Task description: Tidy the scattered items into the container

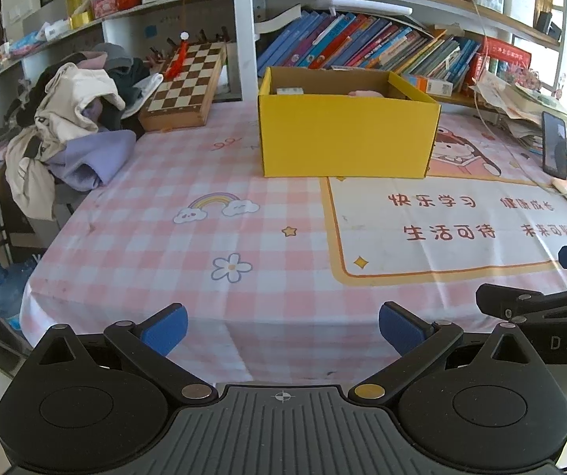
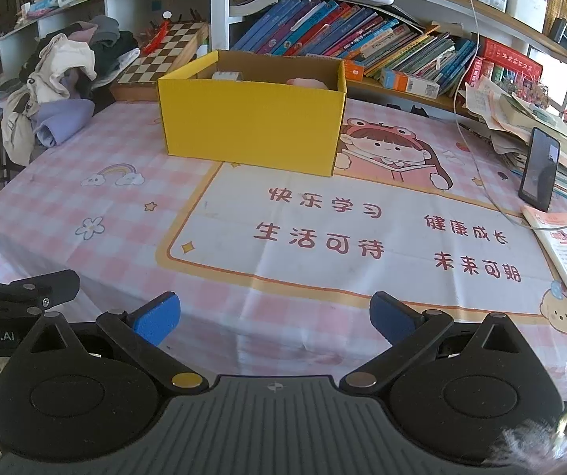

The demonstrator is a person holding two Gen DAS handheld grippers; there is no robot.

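Toward the back of the counter (image 2: 323, 277), near its middle, stands the open yellow cardboard box (image 1: 346, 134), the container for this task. It sits square to both cameras with its open top facing up, probably so things can be dropped straight in from the front. Over its rim show a small white packet (image 2: 226, 76) and a soft pink item (image 2: 309, 83), both already inside. No loose item lies on the cloth in front of the box, so the tidying looks finished or nearly so.

Both tools are empty and spread wide: the left tool (image 1: 282, 326) and the right tool (image 2: 274, 314) hover side by side over the near edge, well back from the box.

A pink-and-white checked cloth with a cartoon girl and red Chinese lettering covers the counter. A wooden chessboard (image 1: 186, 87) and a heap of pale clothes (image 1: 73, 118) lie at the back left. A black phone (image 2: 540, 168) stands propped against stacked papers at the right. Slanting rows of coloured books (image 1: 366, 45) fill the shelves behind.
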